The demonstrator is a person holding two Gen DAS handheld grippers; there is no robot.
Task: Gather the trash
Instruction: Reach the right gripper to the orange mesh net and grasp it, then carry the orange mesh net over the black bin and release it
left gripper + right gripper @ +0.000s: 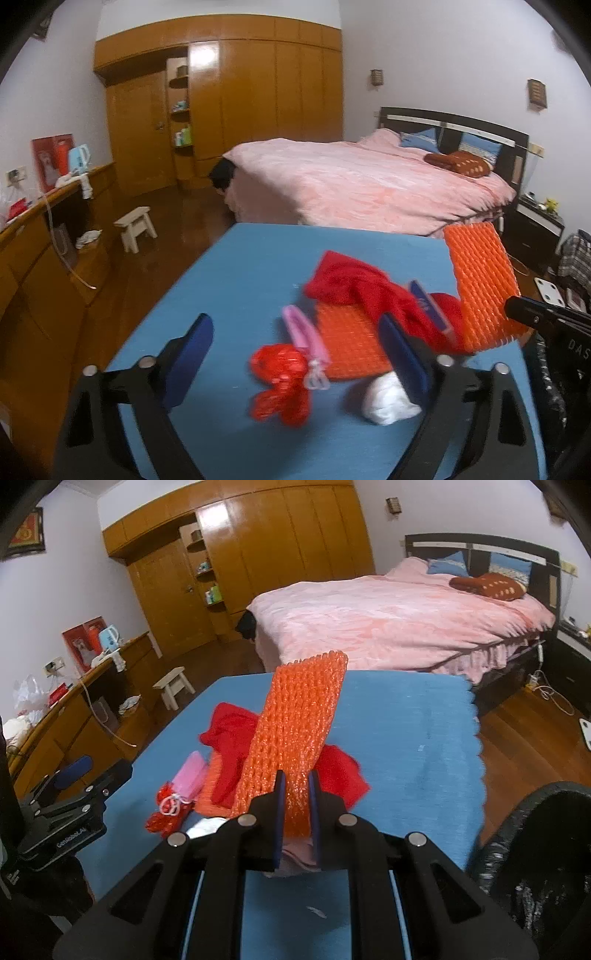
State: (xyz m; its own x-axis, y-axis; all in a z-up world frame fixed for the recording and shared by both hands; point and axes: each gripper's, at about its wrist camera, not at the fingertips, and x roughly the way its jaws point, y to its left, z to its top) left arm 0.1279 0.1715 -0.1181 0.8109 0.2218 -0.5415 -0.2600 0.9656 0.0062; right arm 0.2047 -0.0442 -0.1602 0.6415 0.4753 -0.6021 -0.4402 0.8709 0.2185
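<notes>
white letters "das" stand on the black body of the right gripper (554, 325), cut off at the right edge of the left wrist view. in the right wrist view the left gripper (62, 812) carries a white brand mark on its black side, blurred, reading roughly "genrobot.ai". nothing else can be read.
</notes>
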